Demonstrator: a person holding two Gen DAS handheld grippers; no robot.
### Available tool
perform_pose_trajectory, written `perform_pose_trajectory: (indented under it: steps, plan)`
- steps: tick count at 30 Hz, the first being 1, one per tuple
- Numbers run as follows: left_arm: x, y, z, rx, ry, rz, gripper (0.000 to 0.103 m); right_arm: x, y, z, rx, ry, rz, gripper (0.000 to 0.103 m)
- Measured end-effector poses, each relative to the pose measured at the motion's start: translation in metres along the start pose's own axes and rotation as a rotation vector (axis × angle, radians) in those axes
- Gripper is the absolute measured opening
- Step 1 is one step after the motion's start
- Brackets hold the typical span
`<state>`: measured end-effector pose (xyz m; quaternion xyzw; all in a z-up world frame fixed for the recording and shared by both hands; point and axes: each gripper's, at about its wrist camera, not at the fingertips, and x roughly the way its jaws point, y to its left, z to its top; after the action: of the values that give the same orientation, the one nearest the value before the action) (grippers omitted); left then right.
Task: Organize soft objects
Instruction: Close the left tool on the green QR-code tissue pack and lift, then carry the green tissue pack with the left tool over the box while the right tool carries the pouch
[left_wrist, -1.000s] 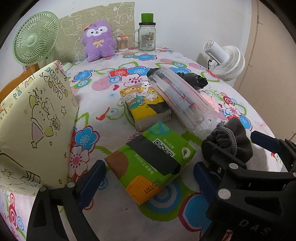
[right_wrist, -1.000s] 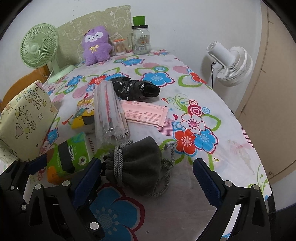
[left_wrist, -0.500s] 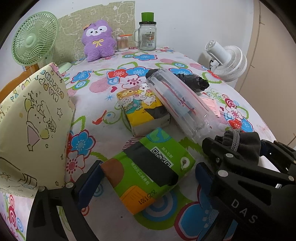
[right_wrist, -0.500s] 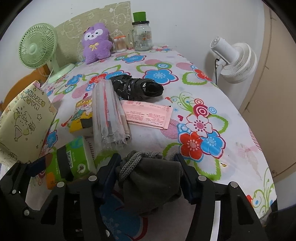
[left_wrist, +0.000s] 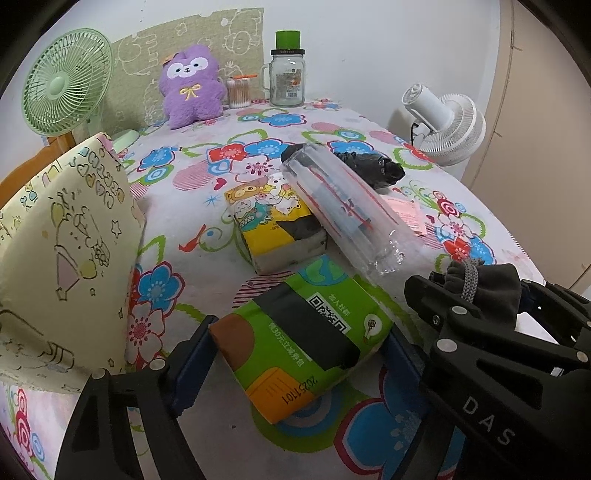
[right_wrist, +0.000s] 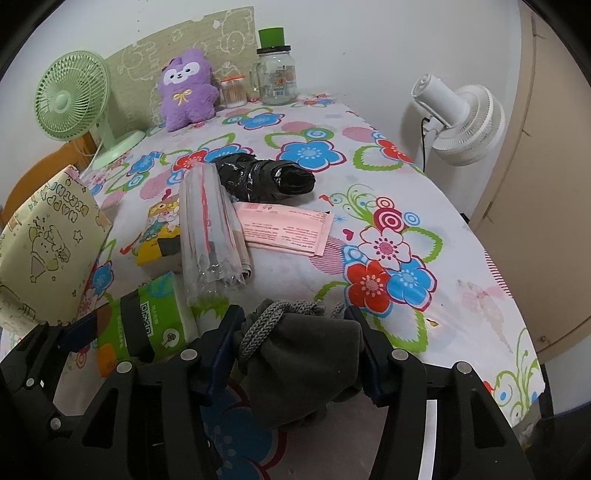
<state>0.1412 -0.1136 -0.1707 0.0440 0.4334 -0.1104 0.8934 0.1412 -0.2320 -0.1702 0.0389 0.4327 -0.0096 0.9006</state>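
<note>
**Both tools on soft goods at the near edge of the table**

Far left, a pale yellow gift bag stands upright, with a green desk fan behind it at the back of the flowered table. Here's the left tool: its jaws have just been closing, and the green tissue pack sits right between the blue pads. The near pad meets the pack's brown end; the other side is half hidden behind the right tool's frame, so a firm grip looks likely but isn't certain.

Just beyond, a yellow tissue pack lies flat, and a clear plastic roll leans across its corner. Behind that, a black plastic bundle, with a pink slip beside it. At the back wall, a purple plush sits next to a glass jar.

Over to the right tool: clamped on the grey drawstring pouch, pads squeezing both sides, cord looped out the top. A white fan stands off the table's right edge.
</note>
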Motion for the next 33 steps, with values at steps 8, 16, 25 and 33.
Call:
perform_pose_trajectory:
  steps: [8, 16, 25, 33]
  plan:
    - [-0.021, 0.001, -0.001, 0.000, -0.032, 0.008, 0.086, -0.019, 0.004, -0.002, -0.004, -0.033, -0.003, 0.059]
    - [-0.051, 0.005, 0.002, 0.009, -0.073, 0.028, 0.086, -0.045, 0.014, -0.002, -0.006, -0.078, 0.007, 0.059]
    - [-0.086, 0.016, 0.002, 0.007, -0.127, 0.057, 0.086, -0.078, 0.032, 0.001, -0.026, -0.138, 0.012, 0.059]
    - [-0.115, 0.029, 0.004, -0.008, -0.160, 0.074, 0.086, -0.105, 0.052, 0.007, -0.052, -0.171, 0.024, 0.059]
